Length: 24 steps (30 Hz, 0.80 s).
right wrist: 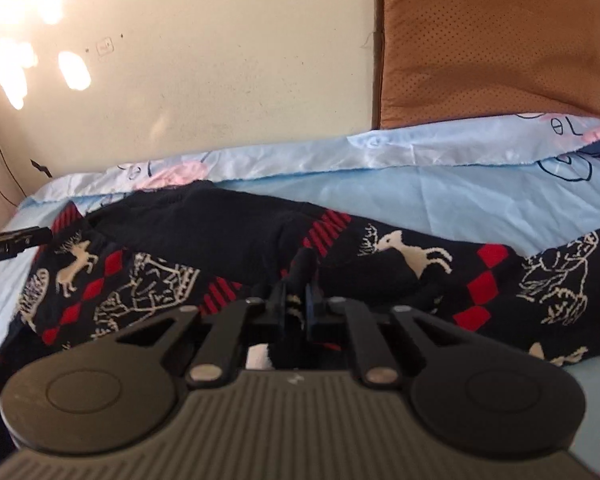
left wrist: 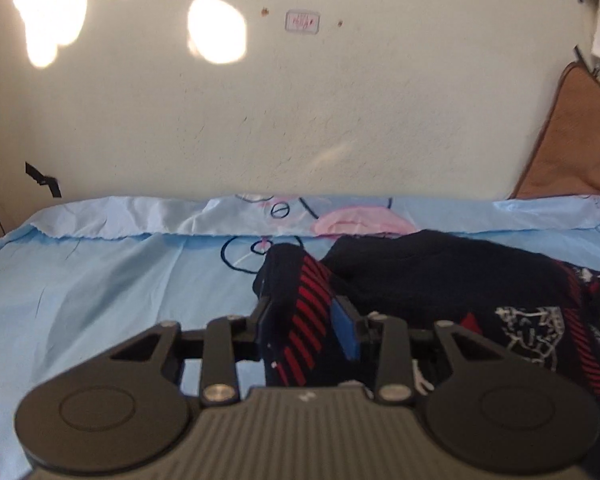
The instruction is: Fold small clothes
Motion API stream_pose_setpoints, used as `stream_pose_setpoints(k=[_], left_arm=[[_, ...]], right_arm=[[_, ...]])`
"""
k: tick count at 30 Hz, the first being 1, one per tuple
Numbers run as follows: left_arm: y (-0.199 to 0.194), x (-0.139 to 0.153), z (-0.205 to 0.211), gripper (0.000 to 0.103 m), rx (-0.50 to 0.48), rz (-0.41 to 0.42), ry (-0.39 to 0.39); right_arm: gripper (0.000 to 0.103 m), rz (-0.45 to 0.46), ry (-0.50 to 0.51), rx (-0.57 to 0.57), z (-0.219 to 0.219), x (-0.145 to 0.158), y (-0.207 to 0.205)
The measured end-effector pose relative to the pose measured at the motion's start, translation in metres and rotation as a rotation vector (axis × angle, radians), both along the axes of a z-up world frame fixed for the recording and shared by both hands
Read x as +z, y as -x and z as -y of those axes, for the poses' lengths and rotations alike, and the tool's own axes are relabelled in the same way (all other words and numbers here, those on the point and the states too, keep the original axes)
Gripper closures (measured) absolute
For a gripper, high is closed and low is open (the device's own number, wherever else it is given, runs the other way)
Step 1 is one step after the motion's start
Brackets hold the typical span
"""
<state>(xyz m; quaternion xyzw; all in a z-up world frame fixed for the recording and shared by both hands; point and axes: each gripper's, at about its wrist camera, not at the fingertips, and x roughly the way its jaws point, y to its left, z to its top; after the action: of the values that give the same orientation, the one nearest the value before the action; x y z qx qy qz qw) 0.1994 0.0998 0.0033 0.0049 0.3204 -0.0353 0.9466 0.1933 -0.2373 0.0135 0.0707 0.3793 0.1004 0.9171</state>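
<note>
Mid-fold, both my grippers clenched on the sweater

My left gripper (left wrist: 306,316) and right gripper (right wrist: 296,300) pinch the dark navy knitted sweater (right wrist: 240,232), centre frame, above the light-blue bedsheet (left wrist: 100,280); next, carry the fold across evenly.

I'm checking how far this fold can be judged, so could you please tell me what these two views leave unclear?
- Left wrist view: the sweater runs off the right edge; the left gripper body hides its near part.
- Right wrist view: the right gripper body covers the sweater's near hem, so the fold there is unseen.
- Both views: the wall sticker is too small and blurred to read.
- Sun patches wash out the wall.
</note>
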Motion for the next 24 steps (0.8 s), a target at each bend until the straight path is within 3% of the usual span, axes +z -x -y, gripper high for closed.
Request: stream_pose_setpoints(k=[2, 5, 8, 10, 12, 14, 19, 22, 24], left_arm=[[-0.008, -0.006, -0.001, 0.092, 0.024, -0.015, 0.002], [-0.004, 0.000, -0.010, 0.093, 0.059, 0.047, 0.072], [-0.004, 0.000, -0.015, 0.096, 0.136, 0.097, 0.135], [-0.012, -0.008, -0.012, 0.099, 0.197, 0.084, 0.102], [-0.026, -0.024, -0.011, 0.096, 0.204, -0.010, 0.067], [-0.022, -0.022, -0.015, 0.095, 0.208, -0.003, 0.081], [0.004, 0.011, -0.023, 0.092, 0.211, 0.103, 0.115], [0.009, 0.024, -0.011, 0.089, 0.140, 0.135, 0.166], [0.007, 0.024, 0.004, 0.086, 0.088, 0.127, 0.183]], right_arm=[[0.091, 0.054, -0.020, -0.014, 0.004, 0.009, 0.002], [0.091, 0.187, -0.086, -0.064, 0.017, 0.035, 0.006], [0.091, 0.256, -0.104, -0.142, 0.029, 0.042, 0.000], [0.091, 0.227, -0.091, -0.194, 0.032, 0.026, -0.012], [0.084, 0.128, -0.031, -0.215, 0.029, -0.002, -0.028], [0.084, 0.052, -0.031, -0.190, 0.031, -0.020, -0.031], [0.075, 0.136, -0.233, -0.254, 0.076, 0.008, 0.004], [0.075, 0.090, -0.372, -0.277, 0.102, 0.013, 0.021], [0.075, 0.057, -0.405, -0.311, 0.109, 0.008, 0.029]])
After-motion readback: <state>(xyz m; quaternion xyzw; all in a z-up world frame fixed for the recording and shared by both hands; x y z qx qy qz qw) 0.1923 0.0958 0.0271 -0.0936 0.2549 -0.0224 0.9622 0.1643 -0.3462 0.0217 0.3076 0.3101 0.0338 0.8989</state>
